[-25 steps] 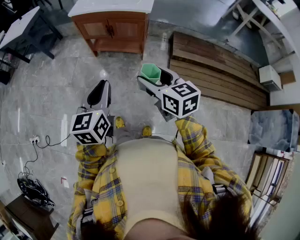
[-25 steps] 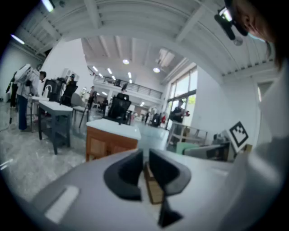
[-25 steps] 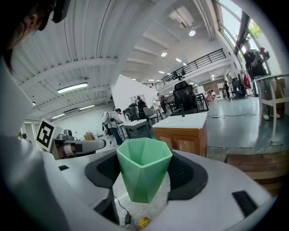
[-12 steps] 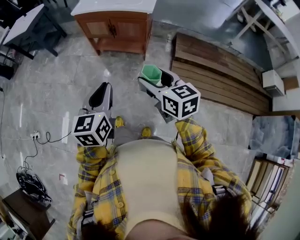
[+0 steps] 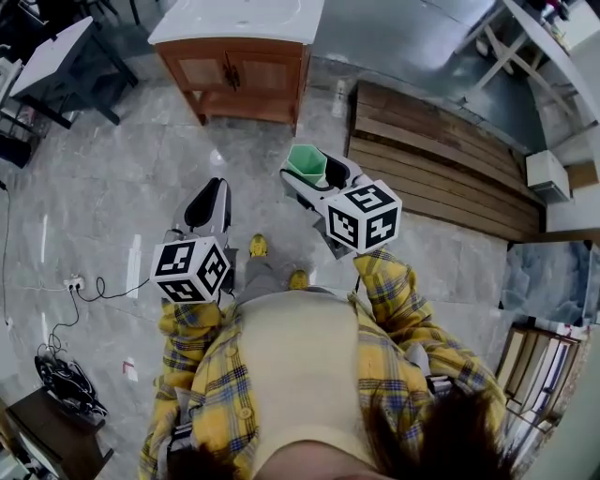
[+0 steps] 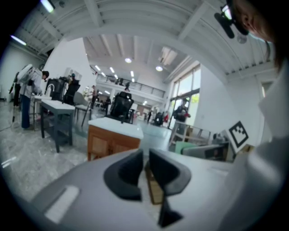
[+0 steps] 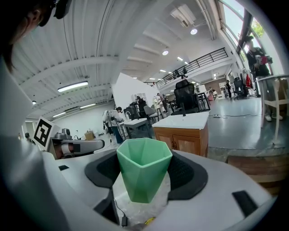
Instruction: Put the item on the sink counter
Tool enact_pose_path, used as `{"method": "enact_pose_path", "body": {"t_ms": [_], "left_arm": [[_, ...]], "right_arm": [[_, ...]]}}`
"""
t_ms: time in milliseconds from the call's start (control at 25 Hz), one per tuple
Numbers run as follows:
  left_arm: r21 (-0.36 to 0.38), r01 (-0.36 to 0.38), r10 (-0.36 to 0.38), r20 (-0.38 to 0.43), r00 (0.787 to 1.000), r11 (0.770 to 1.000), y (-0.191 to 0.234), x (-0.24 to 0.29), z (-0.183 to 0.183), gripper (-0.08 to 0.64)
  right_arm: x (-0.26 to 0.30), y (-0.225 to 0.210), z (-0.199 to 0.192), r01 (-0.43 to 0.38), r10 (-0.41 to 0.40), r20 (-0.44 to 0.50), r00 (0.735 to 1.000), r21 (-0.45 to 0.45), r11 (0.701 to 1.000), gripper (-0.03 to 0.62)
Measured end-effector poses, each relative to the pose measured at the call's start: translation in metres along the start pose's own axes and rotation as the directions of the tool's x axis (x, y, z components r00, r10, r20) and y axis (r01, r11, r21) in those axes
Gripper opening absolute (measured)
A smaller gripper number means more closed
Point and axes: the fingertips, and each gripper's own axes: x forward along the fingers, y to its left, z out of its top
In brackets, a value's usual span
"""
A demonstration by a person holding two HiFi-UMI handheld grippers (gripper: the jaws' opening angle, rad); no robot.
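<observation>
A grey marble floor (image 5: pixel 103 178) fills most of the head view, with a slatted wooden platform (image 5: pixel 441 155) lying on it at the right. At the top stands the wooden sink cabinet (image 5: pixel 248 70), its two doors closed under a white tabletop (image 5: pixel 234 19); the right gripper view shows the same cabinet (image 7: pixel 185 135) standing beyond the jaws. A person in a yellow plaid shirt (image 5: pixel 394 300) stands on the floor, well apart from the cabinet, with one tool in each hand, both raised in front of the body. The left tool (image 5: pixel 211 192) points toward the cabinet; in its own view its dark jaws are drawn together to a thin slit with nothing between them (image 6: pixel 145 169). The right tool (image 5: pixel 314 173) is clamped on the green cup (image 5: pixel 306 161), one dark pad pressing each side of it (image 7: pixel 144 169). The cup (image 7: pixel 143 173) is pale mint green plastic with flat facets that give it a many-sided rim; it narrows toward the base, stands upright with its open mouth up, and its inside looks empty as far as can be seen. It hangs over the floor, nowhere near the tabletop
</observation>
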Motion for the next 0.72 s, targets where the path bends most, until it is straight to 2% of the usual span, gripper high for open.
{"method": "enact_pose_path", "body": {"t_ms": [160,720], "left_arm": [[-0.022,0.031,-0.032,-0.008,0.999,0.999,0.012,0.019,0.008,0.046],[-0.002,0.095,-0.095,-0.038,0.995,0.995,0.059,0.085,0.041,0.047]], "right_arm": [[0.017,-0.004,0.011,0.008,-0.008,0.005,1.000,-0.001,1.000,0.313],[0.088,-0.024,0.046,0.046,-0.046,-0.013,0.999,-0.004,0.999,0.313]]}}
